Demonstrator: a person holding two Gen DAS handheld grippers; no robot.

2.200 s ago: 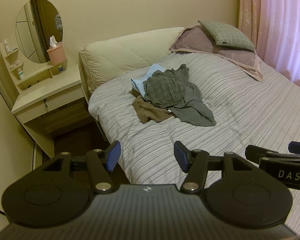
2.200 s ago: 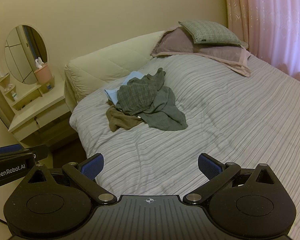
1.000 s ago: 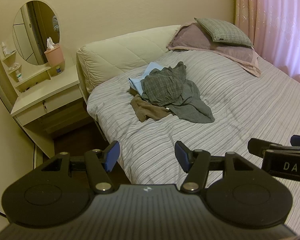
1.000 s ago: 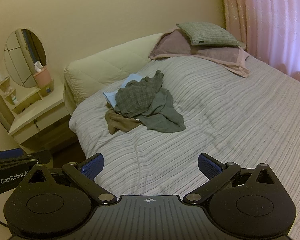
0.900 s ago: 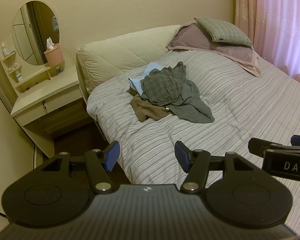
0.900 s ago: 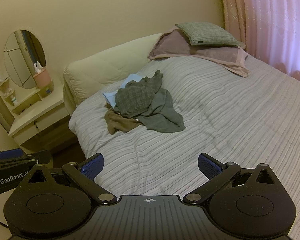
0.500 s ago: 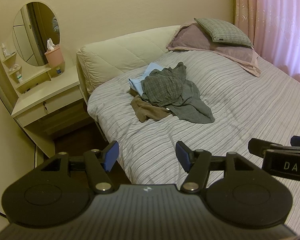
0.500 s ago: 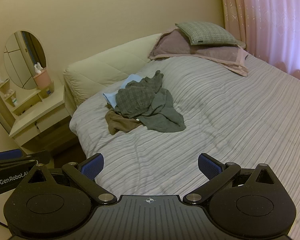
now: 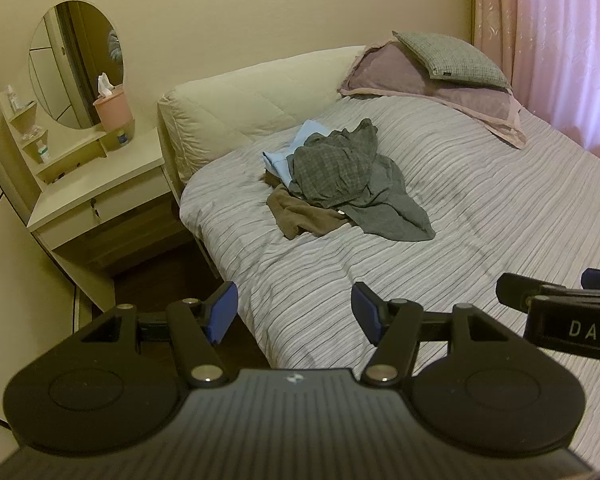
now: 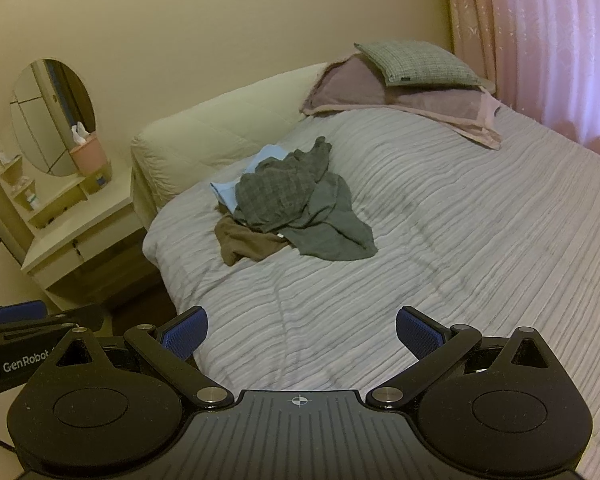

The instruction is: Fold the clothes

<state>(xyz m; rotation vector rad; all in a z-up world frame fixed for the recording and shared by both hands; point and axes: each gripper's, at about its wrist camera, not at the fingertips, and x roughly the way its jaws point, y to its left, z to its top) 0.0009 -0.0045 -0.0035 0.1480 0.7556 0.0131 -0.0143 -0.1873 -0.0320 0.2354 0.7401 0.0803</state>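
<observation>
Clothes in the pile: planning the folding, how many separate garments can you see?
4: light blue garment at the back, checked grey one on top, plain grey one at right, brown one front-left. More may be hidden.

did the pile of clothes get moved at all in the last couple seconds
No. The pile of clothes lies in the same heap on the bed, just below the headboard; only the camera view drifted slightly.

Dim warm light, soft shadows (fisheye bends edges), focus sharp.

Black left claw (image 9: 293, 315), blue pads (image 9: 221, 313), silver pivot screws.
</observation>
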